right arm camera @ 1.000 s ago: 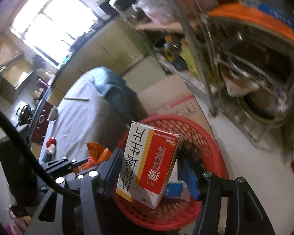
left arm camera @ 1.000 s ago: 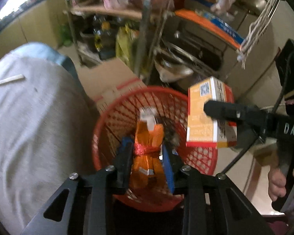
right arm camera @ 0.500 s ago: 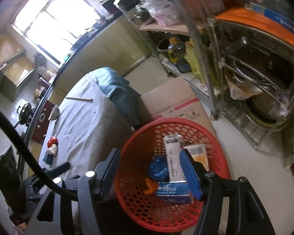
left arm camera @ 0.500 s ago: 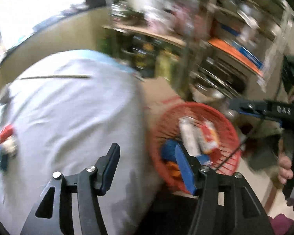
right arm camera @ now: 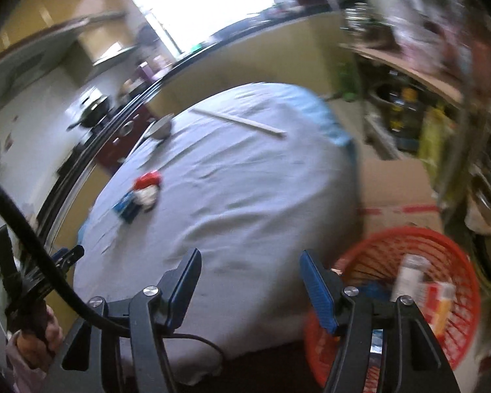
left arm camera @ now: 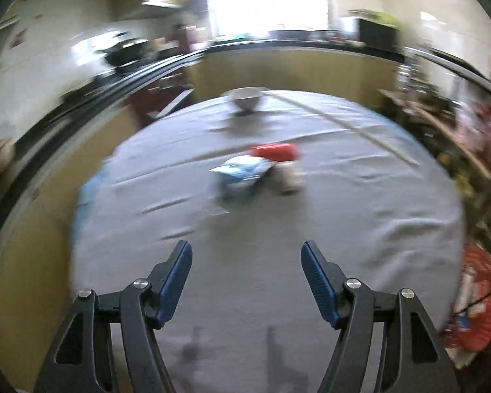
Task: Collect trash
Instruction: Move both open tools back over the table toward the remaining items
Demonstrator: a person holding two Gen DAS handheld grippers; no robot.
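Note:
My left gripper (left arm camera: 246,255) hangs over the grey-clothed table (left arm camera: 278,262), its jaws opening with nothing between them. Ahead of it lie a blue-and-white wrapper (left arm camera: 240,172) and a red-and-white piece of trash (left arm camera: 280,160), side by side and blurred. My right gripper (right arm camera: 249,263) is open and empty, above the table's near edge. The same blue wrapper (right arm camera: 126,208) and red-and-white piece (right arm camera: 149,186) lie far to its left. The red mesh basket (right arm camera: 455,281) stands on the floor at its right, with a box and wrappers inside. The basket (left arm camera: 481,301) shows at the left wrist view's right edge.
A metal bowl (left arm camera: 245,98) and a long pale stick (left arm camera: 343,124) lie at the table's far side. A cardboard box (right arm camera: 399,190) and a cluttered metal rack (right arm camera: 425,98) stand beyond the basket. A person's hand (right arm camera: 32,330) holds the other gripper at lower left.
Both grippers let their trash go into the basket: the orange wrapper from the left, the carton from the right. Both then swung left, away from the basket and over the table, jaws open.

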